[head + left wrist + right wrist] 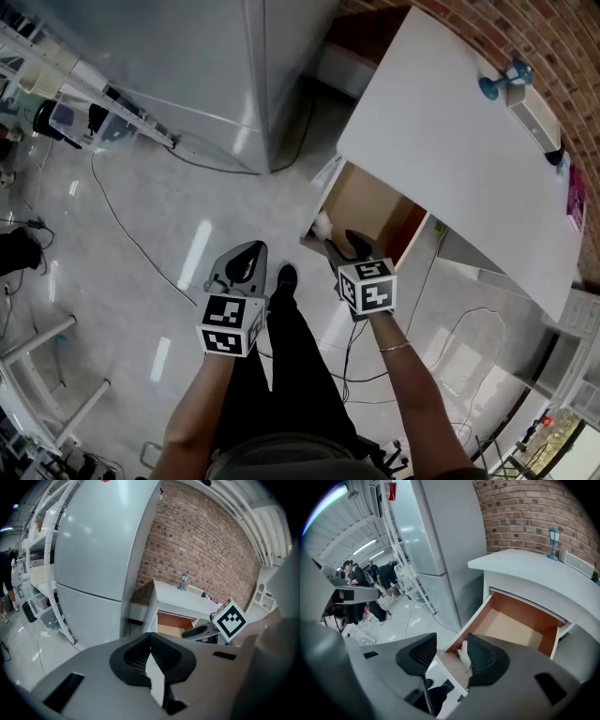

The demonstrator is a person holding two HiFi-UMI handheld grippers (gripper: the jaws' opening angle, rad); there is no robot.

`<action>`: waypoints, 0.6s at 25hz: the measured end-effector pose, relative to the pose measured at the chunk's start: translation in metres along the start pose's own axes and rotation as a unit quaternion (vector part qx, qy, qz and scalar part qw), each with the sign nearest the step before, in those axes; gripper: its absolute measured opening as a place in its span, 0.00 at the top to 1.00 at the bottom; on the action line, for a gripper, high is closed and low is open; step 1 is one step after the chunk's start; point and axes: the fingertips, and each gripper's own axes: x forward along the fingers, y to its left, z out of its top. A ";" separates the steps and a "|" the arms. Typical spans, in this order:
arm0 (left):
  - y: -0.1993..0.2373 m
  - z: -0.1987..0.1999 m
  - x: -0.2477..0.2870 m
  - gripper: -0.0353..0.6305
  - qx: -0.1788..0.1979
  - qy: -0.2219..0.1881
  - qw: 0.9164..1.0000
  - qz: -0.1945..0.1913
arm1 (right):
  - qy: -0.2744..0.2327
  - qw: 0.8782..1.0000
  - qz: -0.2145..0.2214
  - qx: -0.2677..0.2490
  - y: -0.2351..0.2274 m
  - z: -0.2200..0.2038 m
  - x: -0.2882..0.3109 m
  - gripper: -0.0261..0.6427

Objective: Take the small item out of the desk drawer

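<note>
The white desk [450, 141] has its drawer [370, 206] pulled out, showing a brown inside. A small white item [322, 223] lies in the drawer's front corner, close behind the front panel. My right gripper [345, 246] hangs over that front edge with its jaws open. In the right gripper view the front panel and the white item [463, 652] lie between the open jaws of the right gripper [451, 641], with the item next to the right pad and nothing gripped. My left gripper [242, 261] is held over the floor, left of the drawer. The left gripper [150, 637] is shut and empty.
A tall grey cabinet [187, 56] stands left of the desk, and a brick wall [525, 513] behind it. A small blue lamp figure [502, 84] and a white box [536, 117] sit on the desktop. Cables [122, 225] run over the floor. My own legs [281, 356] are below the grippers.
</note>
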 end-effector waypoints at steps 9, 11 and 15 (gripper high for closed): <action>0.007 -0.012 0.023 0.91 -0.014 0.013 1.000 0.015 | 0.063 0.998 0.015 -0.017 -0.020 -0.016 0.055 0.64; 0.008 -0.013 0.027 0.91 -0.016 0.013 1.000 0.017 | 0.075 0.997 0.017 -0.019 -0.025 -0.021 0.065 0.64; 0.011 -0.016 0.033 0.91 -0.026 0.014 0.999 0.024 | 0.103 0.994 0.022 -0.025 -0.031 -0.034 0.083 0.62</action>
